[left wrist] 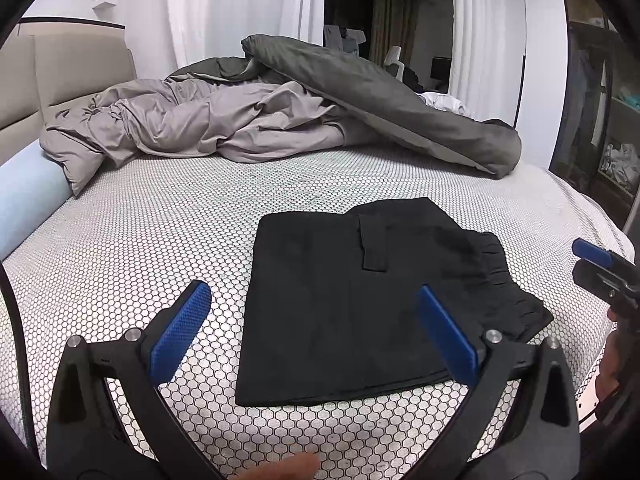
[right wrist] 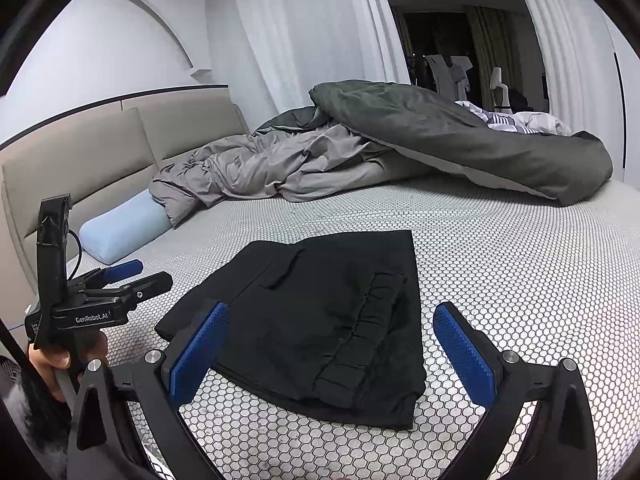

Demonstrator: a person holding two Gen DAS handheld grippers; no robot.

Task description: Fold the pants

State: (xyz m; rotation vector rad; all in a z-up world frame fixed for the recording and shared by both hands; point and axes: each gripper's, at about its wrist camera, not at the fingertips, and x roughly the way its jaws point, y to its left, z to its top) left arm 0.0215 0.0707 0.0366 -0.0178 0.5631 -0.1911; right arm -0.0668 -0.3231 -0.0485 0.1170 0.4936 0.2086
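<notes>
Nearest to us are our two tools. The left gripper hangs over the near edge of the bed with its blue pads spread wide and nothing between them. The right gripper is likewise spread wide and empty, and seems to be held just above the cloth without touching it.

Just past the fingertips lie the pants, black, folded into a compact, roughly rectangular bundle that rests flat on the honeycomb-patterned mattress cover. The gathered waistband shows along the right side of the bundle, and a pocket flap sits on top.

We judge the folding to be essentially done: the legs are tucked in and the edges sit fairly square. What may remain is one more halving or a smoothing of the slightly ragged waistband corner; we cannot tell whether that is intended.

Farther back a crumpled grey duvet and a dark green one are heaped well apart from the pants, with a light blue pillow by the headboard.
</notes>
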